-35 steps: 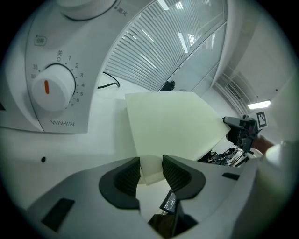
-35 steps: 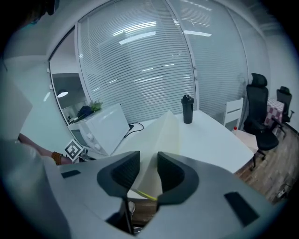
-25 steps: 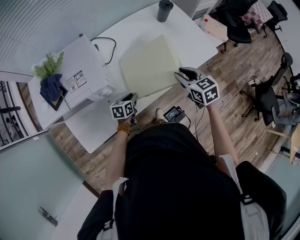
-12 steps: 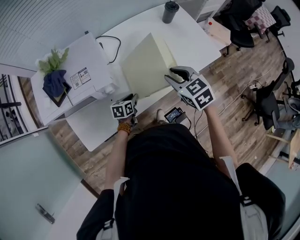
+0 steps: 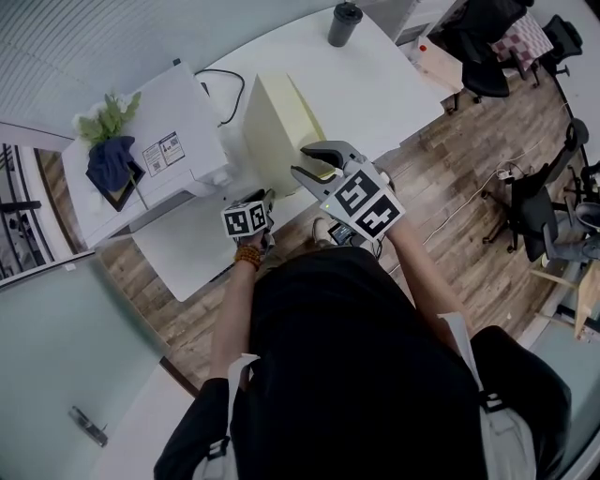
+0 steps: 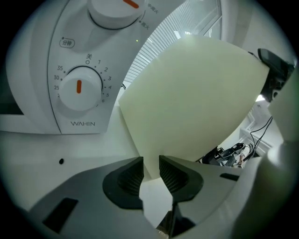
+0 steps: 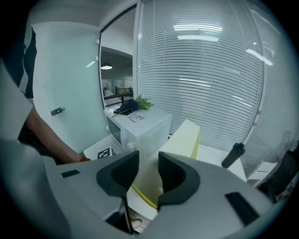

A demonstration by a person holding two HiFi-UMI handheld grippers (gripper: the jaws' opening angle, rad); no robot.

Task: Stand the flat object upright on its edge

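Two grippers pinch the pale board (image 5: pixel 274 117), tipped up just beside the white oven (image 5: pixel 173 141) — left gripper (image 6: pixel 150 169) at its low corner, right gripper (image 7: pixel 148 164) on its edge, jaws just eased wider. Stiff, probably light — hold the edges.

Overhead, two close views, shared panel (image 5: pixel 272 131)

White table (image 5: pixel 394 75): white oven (image 5: pixel 173 145), dark cup (image 5: pixel 344 23), pale board (image 5: pixel 272 131) tilted on edge.

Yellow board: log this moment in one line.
board: tilted steeply beside white appliance, not yet upright | left gripper: clamps its near corner | right gripper: grips its edge, jaws just opened slightly
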